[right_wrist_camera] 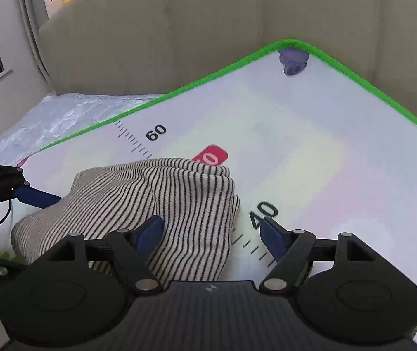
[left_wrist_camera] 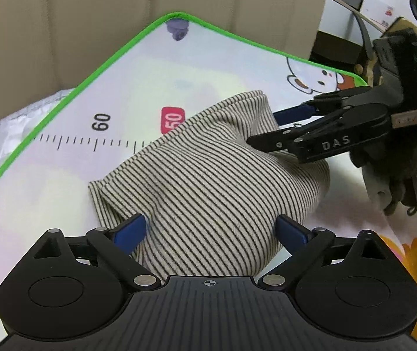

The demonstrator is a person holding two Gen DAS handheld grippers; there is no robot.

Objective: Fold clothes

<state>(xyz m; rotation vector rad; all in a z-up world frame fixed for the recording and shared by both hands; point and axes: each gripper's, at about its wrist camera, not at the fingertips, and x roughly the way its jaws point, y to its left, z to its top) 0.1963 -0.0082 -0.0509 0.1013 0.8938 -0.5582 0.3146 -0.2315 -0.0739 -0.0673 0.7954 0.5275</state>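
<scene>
One striped garment (left_wrist_camera: 208, 181) on one mat (left_wrist_camera: 114, 82); two grippers — left (left_wrist_camera: 211, 228), right (right_wrist_camera: 211, 234) — both spread, gripping nothing.

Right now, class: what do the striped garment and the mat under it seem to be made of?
Striped garment: soft knitted fabric, probably cotton jersey; matte, with fine ribbing and rounded, slumping folds.
Mat: likely smooth foam or vinyl with a printed surface and slight sheen; its green edging looks like stitched binding.
</scene>
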